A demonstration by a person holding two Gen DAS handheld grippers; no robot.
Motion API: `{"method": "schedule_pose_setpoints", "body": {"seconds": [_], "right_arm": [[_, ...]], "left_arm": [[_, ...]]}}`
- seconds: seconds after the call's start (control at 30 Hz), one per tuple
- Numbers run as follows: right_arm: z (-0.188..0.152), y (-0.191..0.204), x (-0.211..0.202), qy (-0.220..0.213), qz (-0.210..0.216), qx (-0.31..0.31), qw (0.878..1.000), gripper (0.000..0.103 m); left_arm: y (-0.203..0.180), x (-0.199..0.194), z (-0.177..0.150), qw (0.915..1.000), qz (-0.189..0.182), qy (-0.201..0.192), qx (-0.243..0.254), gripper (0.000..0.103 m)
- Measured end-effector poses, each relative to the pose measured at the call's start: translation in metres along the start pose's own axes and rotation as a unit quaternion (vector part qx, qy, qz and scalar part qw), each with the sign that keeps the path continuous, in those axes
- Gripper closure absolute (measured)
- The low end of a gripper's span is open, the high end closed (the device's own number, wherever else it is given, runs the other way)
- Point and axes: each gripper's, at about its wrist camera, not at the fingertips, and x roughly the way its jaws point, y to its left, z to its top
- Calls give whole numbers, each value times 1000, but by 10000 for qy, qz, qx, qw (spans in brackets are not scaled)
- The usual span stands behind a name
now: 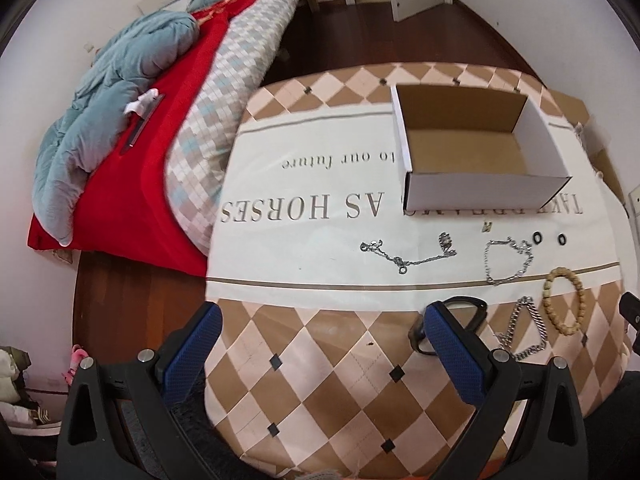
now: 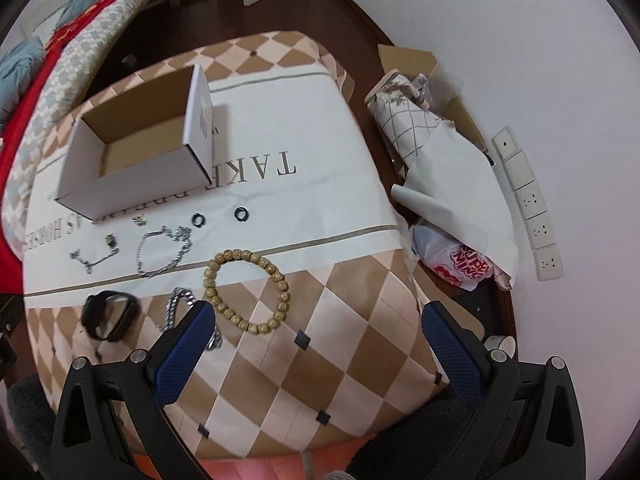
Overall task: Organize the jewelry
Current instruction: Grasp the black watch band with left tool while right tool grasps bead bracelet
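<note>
An empty white cardboard box point(image 1: 486, 190) point(image 2: 132, 184) stands on the cloth-covered table. In front of it lie two black rings point(image 2: 199, 220), thin silver chains point(image 1: 408, 258) point(image 2: 164, 252), a wooden bead bracelet point(image 1: 564, 306) point(image 2: 246, 290), a heavy silver chain point(image 1: 524, 332) point(image 2: 180, 304) and a black watch band point(image 2: 110, 314) point(image 1: 464, 308). My left gripper point(image 1: 322, 316) is open and empty above the table's near edge, left of the jewelry. My right gripper point(image 2: 320, 316) is open and empty, just in front of the bead bracelet.
A bed with a red cover and a teal quilt point(image 1: 120, 112) stands left of the table. Rolled cloth, paper and a plastic bag point(image 2: 452, 184) lie on the floor to the right, by a wall with sockets point(image 2: 536, 216). The tablecloth point(image 1: 320, 360) hangs over the near edge.
</note>
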Motion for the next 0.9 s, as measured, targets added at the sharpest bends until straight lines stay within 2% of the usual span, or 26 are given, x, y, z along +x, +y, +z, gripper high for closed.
{"method": "schedule_pose_setpoints", "body": {"seconds": [0.3,0.53,0.7,0.8,0.9], "right_arm": [[5,4,48,214,-121,74,9997,1],[0,-4,77,435,-12,210,9988,20],[-6,-7,93,585,41,232,9980,28],[-7,-8,93,470,111,217,9986,28],[-7,-8,93,470,187,213,9985,33]], "left_arm": [[-12,47,6,9990,-81,364,245,0],[-21,83,1,9949,-388,844,388,1],[-27,94,3,9930,-577,930,454,3],[-33,97,4,9917,-677,945,543,3],[-38,96,5,9900,-838,949,615,12]]}}
